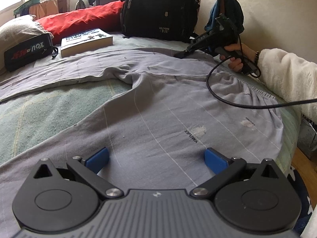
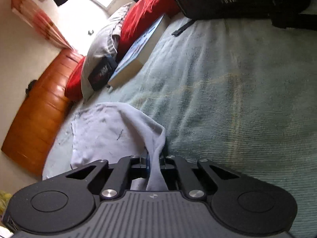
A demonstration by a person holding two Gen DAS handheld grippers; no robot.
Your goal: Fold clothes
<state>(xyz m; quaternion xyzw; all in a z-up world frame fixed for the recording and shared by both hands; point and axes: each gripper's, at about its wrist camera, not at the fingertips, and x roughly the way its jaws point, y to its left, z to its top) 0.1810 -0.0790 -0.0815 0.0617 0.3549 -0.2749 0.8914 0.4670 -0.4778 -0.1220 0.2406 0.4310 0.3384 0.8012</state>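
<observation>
Crosswise: pants (image 1: 158, 103), waistband rightward

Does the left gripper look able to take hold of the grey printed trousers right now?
Probably yes. The left gripper is open, its blue pads spread just above the grey printed trousers, with nothing between them and the cloth.

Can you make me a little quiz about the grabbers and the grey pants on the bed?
1. True or false: the left gripper is pinching the grey pants.
2. What does the right gripper hold? A) book B) pants edge C) backpack
3. What lies on the bed next to the backpack, below the red pillow?

Key: 1 false, it is open above them. 2 B. 3 the book.
</observation>
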